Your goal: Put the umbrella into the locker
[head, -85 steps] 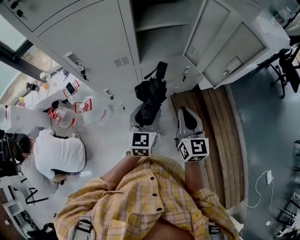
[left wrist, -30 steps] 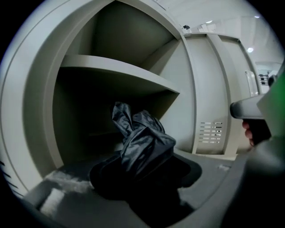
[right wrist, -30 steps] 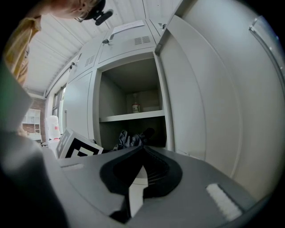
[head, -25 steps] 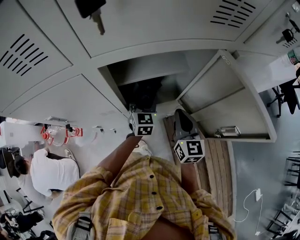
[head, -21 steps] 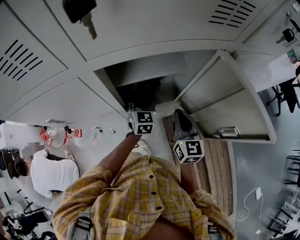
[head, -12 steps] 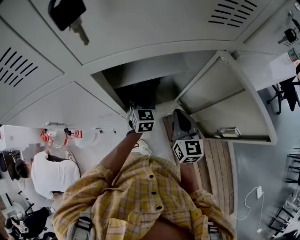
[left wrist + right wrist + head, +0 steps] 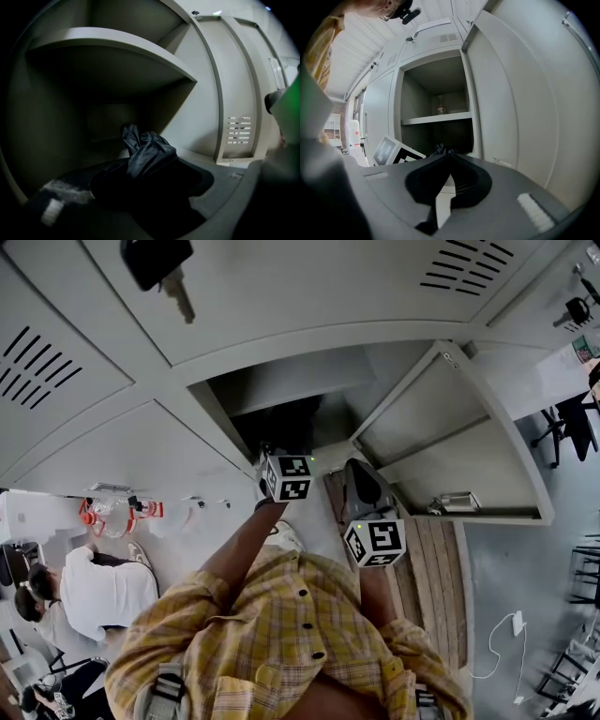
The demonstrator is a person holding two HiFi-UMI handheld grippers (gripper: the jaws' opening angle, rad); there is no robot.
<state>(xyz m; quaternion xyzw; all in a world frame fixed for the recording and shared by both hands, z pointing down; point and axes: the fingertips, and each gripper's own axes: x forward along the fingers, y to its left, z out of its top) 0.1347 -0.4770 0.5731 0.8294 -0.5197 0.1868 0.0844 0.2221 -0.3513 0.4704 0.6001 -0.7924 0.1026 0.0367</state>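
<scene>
So the black folded fabric umbrella (image 7: pixel 147 152) is already inside the grey metal locker (image 7: pixel 394 362), lying on the floor of the lower compartment, right under the flat grey shelf (image 7: pixel 117 47). It's a crumpled bundle with its end poking up toward the back wall.

The left gripper (image 7: pixel 150 187) is reaching into that compartment, tilted a bit downward. Its jaws are spread wide and have just been opening. The umbrella sits in the gap between them, but the pads don't look like they're squeezing it, so it's resting on the locker floor by itself. From the head view you mostly just see the gripper's marker cube (image 7: pixel 288 477) at the mouth of the opening.

The right gripper (image 7: pixel 450 158) hangs back outside the locker, roughly level, and both jaws are pressed together with nothing in them.

The grey locker door (image 7: pixel 450 437) is swung open to the right. There's 1 small container (image 7: pixel 439 110) on the upper shelf, too tiny to tell what it is. A black-headed key (image 7: pixel 159 263) sticks out of the door above.
</scene>
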